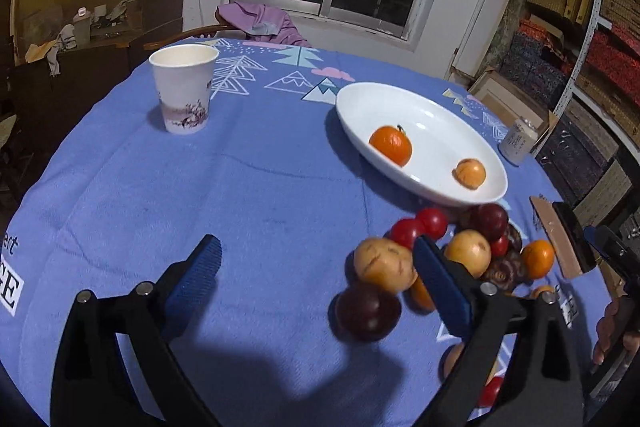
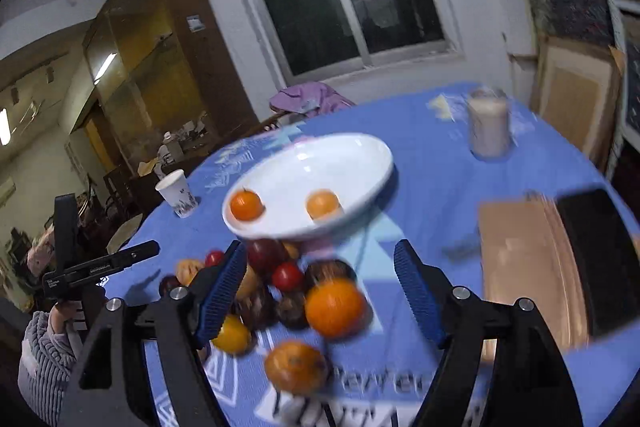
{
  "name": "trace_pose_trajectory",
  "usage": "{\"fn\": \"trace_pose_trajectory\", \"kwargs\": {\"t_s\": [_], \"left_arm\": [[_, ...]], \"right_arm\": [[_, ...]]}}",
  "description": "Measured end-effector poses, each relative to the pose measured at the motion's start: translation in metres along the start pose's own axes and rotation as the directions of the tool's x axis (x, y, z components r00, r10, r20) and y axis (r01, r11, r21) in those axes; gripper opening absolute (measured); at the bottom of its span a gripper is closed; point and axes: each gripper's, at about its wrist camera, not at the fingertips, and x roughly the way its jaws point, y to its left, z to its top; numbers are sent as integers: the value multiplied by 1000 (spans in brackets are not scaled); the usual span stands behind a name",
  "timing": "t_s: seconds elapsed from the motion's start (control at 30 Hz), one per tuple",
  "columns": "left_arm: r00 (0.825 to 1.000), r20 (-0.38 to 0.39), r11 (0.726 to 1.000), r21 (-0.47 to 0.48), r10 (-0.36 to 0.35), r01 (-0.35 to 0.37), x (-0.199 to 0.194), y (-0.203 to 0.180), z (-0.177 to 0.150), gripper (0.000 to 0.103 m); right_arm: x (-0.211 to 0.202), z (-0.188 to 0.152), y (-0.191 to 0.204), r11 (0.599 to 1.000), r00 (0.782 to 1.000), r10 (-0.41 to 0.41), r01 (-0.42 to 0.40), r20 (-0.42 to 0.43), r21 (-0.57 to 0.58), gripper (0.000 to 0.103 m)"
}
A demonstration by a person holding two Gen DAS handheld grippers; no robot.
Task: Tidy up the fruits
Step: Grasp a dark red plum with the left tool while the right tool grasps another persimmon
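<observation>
A white plate (image 1: 432, 115) (image 2: 340, 163) on the blue tablecloth holds an orange (image 1: 391, 145) (image 2: 246, 205) and a paler round fruit (image 1: 470, 173) (image 2: 322, 203). In front of it lies a pile of loose fruit (image 1: 460, 247) (image 2: 280, 279): red, dark purple, yellow and orange ones. My left gripper (image 1: 320, 279) is open at the pile's left side; a dark plum (image 1: 366, 311) lies beside its right finger, untouched. My right gripper (image 2: 320, 287) hangs open over the pile with an orange (image 2: 334, 307) showing between its fingers, and the pads do not press on it.
A paper cup (image 1: 182, 91) (image 2: 178, 195) stands at the far left, a can (image 1: 518, 141) (image 2: 488, 127) at the far right. A brown board (image 1: 554, 239) (image 2: 520, 267) with a black object (image 2: 596, 259) lies right of the pile. A chair draped in purple cloth (image 1: 260, 19) stands behind the table.
</observation>
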Motion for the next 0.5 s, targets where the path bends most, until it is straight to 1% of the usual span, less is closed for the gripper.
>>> {"fn": "trace_pose_trajectory", "kwargs": {"t_s": [0.03,0.1,0.17,0.23,0.3,0.37,0.5], "left_arm": [[1000,-1,1000,25,9,-9,-1,-3,-7,94],[1000,11,995,92,28,-29,-3,-14,-17,94],[998,41,980,189,51,-58,-7,-31,-25,94],[998,45,970,235,51,-60,-7,-41,-28,94],[998,38,967,248,49,-57,-7,-43,-28,94],[998,20,972,228,52,-55,-4,-38,-27,94],[998,-20,974,220,53,-47,6,-35,-23,94]], "right_arm": [[2,-7,-1,1000,1000,0,0,-28,6,77],[1,-13,3,1000,999,1,-1,-35,-13,77],[1,-16,11,999,999,-7,5,-34,-44,77],[3,-22,16,998,999,-14,11,-50,-63,77],[6,-26,18,998,998,-15,10,-69,-69,77],[9,-28,21,997,996,-18,11,-88,-78,77],[17,-33,29,991,988,-78,62,-130,-122,77]]}}
